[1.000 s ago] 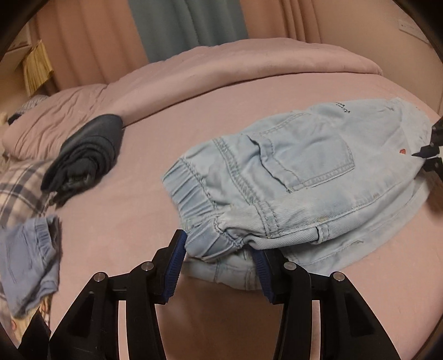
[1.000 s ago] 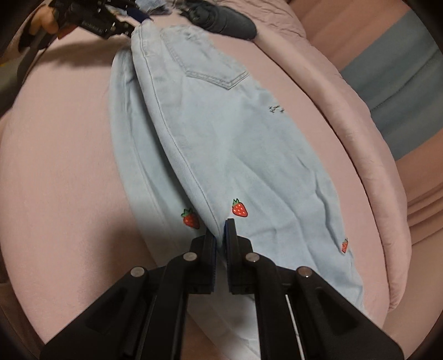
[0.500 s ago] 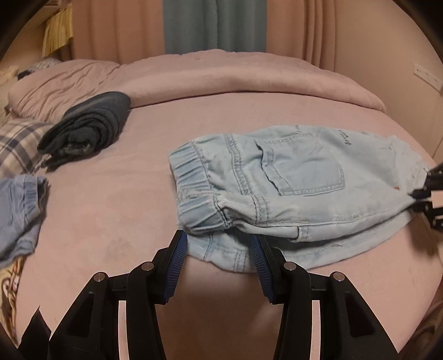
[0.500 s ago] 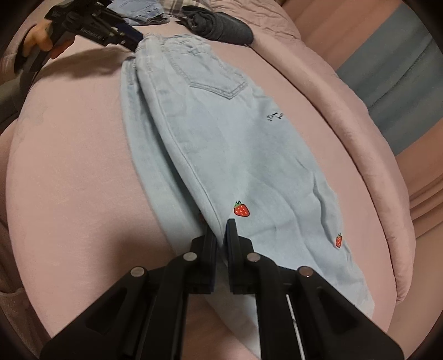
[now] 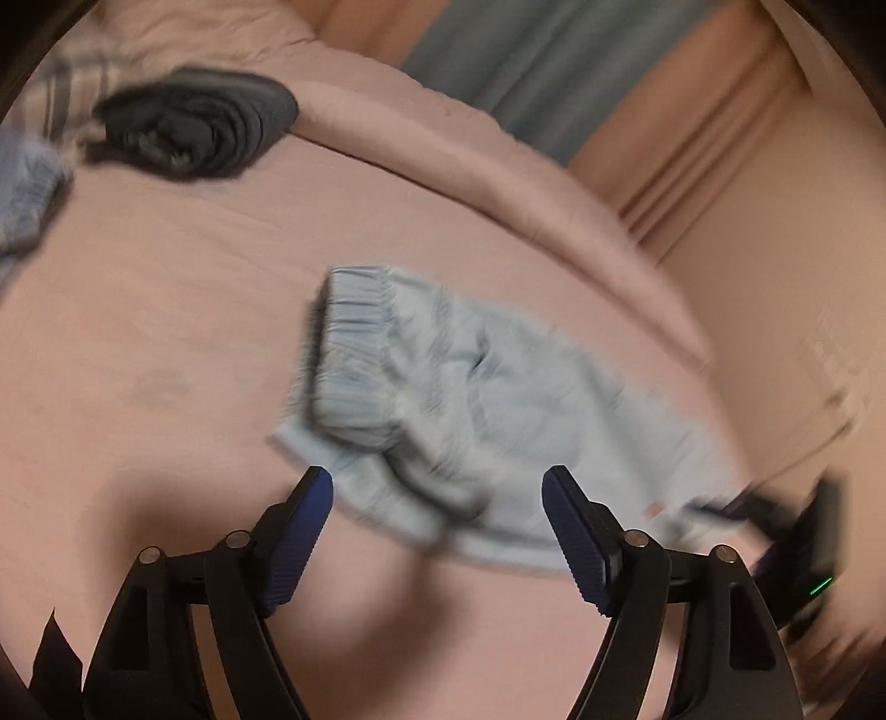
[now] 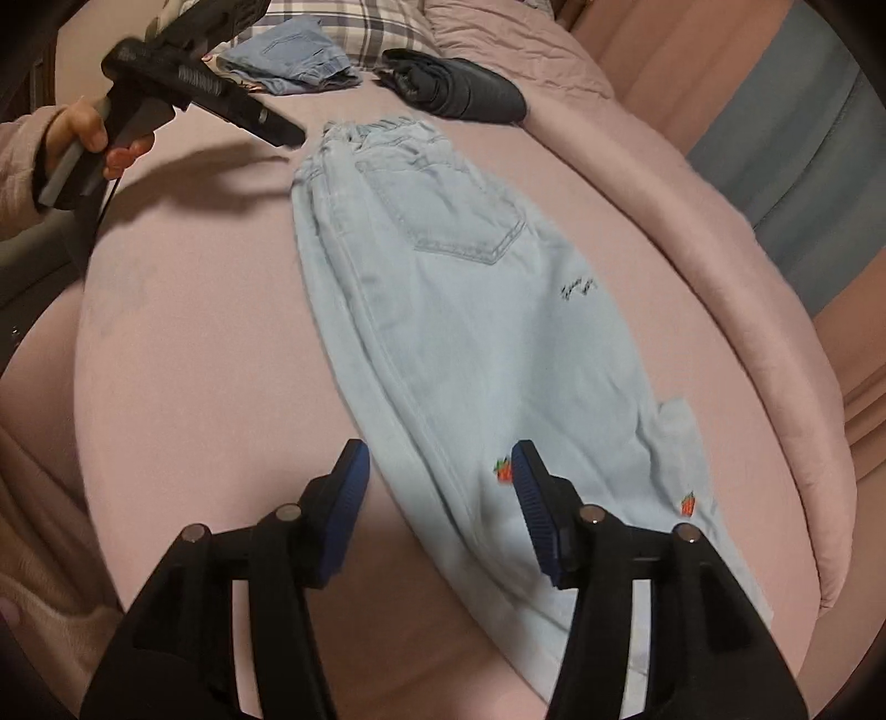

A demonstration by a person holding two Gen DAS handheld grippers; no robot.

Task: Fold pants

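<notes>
Right hand-held gripper, just opened, hovers above the pants hem.

A bed with a pink sheet filled the room, a rolled pink duvet along its far edge. Behind hung peach curtains flanking a grey-blue panel. A plaid pillow lay at the head. Light was dim and warm.

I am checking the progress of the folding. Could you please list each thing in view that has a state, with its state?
Light jeans: folded lengthwise, leg over leg, lying flat on the bed, held by nothing.
Left claw: open, jaws just widened, off the waistband.
Right claw: open, jaws just widened, above the leg end.
Dark garment: folded, set aside.
Blue denim garment: folded, beside the plaid pillow.
</notes>
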